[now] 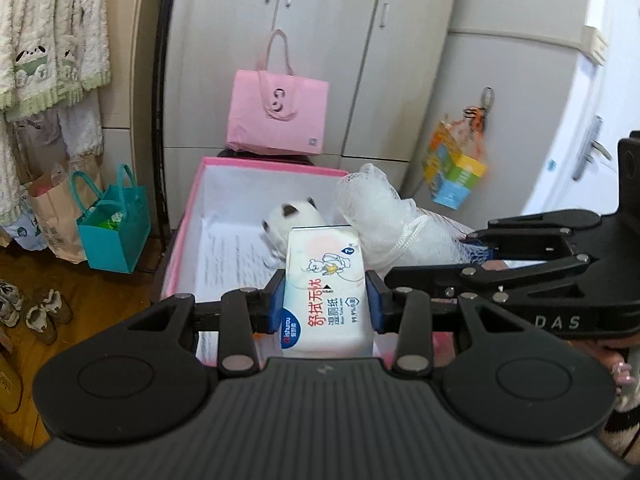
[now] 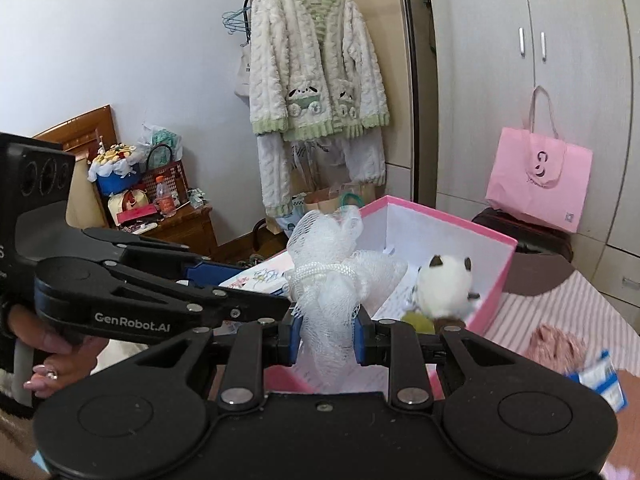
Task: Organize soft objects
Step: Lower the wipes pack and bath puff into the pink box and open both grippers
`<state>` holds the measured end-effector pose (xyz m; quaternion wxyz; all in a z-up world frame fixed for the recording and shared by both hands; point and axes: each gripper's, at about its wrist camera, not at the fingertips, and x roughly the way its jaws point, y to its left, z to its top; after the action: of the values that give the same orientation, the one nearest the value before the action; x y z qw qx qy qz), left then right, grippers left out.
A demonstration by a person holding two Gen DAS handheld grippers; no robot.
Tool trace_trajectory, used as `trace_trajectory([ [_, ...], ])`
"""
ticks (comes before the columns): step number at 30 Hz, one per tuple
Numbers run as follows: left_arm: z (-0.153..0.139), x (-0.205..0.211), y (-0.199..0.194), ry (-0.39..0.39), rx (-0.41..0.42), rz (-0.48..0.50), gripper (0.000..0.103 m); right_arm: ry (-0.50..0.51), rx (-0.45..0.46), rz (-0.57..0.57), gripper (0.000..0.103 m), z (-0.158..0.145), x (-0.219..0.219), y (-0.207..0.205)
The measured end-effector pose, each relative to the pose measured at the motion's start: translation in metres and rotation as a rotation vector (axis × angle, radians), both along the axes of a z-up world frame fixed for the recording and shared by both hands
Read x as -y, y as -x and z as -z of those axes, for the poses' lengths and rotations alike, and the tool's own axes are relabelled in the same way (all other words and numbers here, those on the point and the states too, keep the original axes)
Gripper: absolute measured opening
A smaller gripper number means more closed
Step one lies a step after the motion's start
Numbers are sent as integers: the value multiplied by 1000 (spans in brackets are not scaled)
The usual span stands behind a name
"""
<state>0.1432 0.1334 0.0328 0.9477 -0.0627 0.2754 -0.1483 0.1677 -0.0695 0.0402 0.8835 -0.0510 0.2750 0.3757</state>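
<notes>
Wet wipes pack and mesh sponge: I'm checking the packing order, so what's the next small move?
Probably carry both forward over the pink box and lower them: the left gripper grips the wet wipes pack, the right gripper the mesh sponge.

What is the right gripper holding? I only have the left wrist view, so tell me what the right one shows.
Observer: The right gripper is shut on the white mesh bath sponge, with its pads pinching the mesh under the tied cord.
Operator: Report what lies outside the pink box, to its right.
Observer: A pink fluffy thing lies on the striped cover there.
Operator: Name anything next to it.
Observer: A blue-and-white packet lies just beside it, nearer the camera.
</notes>
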Motion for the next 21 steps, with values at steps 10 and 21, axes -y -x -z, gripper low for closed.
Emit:
trace_trajectory([
  [10, 24, -8, -96, 43, -111, -77, 39, -63, -122, 24, 30, 30, -2, -88],
  [21, 31, 3, -123, -104, -123, -127, 41, -33, -196, 2, 34, 56, -18, -124],
])
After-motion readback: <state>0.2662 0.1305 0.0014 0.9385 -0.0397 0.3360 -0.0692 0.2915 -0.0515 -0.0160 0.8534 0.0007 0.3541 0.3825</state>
